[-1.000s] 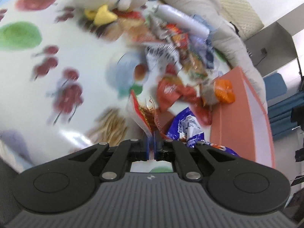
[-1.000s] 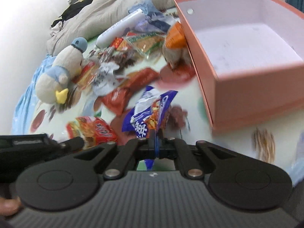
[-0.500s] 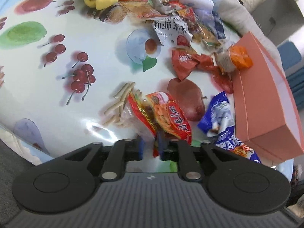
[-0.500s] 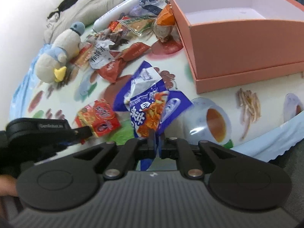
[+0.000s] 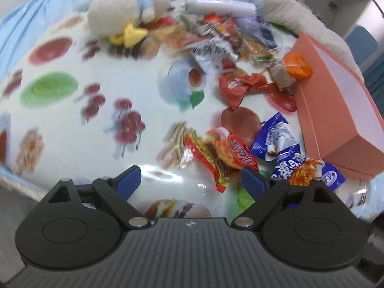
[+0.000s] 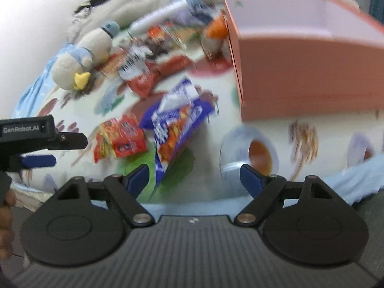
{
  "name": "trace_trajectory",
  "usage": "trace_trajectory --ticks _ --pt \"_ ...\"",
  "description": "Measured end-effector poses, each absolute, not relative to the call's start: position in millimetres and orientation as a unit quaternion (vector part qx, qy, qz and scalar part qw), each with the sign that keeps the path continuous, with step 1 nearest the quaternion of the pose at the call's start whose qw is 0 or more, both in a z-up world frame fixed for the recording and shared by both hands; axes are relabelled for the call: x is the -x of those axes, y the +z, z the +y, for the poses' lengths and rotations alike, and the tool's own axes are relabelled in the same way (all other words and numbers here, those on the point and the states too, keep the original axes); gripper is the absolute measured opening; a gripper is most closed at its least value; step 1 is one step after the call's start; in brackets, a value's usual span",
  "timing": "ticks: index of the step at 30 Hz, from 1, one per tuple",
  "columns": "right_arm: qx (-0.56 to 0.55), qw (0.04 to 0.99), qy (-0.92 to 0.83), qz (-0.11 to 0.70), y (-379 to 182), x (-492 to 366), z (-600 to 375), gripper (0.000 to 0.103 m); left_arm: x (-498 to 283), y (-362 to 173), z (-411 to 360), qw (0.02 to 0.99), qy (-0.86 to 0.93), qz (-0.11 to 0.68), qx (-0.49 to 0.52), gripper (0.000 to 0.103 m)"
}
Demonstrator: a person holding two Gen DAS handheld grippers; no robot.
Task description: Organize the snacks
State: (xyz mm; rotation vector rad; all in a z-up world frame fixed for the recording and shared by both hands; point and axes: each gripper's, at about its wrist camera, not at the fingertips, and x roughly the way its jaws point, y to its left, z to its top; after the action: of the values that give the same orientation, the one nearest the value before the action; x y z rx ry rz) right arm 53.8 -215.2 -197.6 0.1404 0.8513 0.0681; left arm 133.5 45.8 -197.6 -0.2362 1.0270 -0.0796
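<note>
My left tongs [image 5: 189,180] have just been opening and stand released over the red snack packet [image 5: 223,153] on the counter [image 5: 72,124]. My right tongs [image 6: 193,176] have likewise just let go; the blue packet [image 6: 175,129] lies beside the orange box [image 6: 300,76].

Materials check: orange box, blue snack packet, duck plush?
Orange box: looks like matte cardboard, with flat stiff walls, sharp folded edges and a pale lining.
Blue snack packet: thin glossy plastic film, crinkled and printed.
Duck plush: soft fuzzy fabric, rounded and stuffed-looking; blur hides the detail.
</note>
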Motion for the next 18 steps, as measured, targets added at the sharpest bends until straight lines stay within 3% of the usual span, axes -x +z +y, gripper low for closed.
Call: trace_trajectory --ticks 12,18 --pt "0.097 0.935 0.096 0.328 -154.9 -55.6 -192.2 0.084 -172.0 -193.4 0.2 0.864 -0.165 0.475 -0.015 0.093" --pt "0.165 0.915 0.140 0.341 -174.7 -86.9 -176.6 0.082 -201.7 -218.8 -8.5 0.839 -0.199 0.504 -0.043 0.093"
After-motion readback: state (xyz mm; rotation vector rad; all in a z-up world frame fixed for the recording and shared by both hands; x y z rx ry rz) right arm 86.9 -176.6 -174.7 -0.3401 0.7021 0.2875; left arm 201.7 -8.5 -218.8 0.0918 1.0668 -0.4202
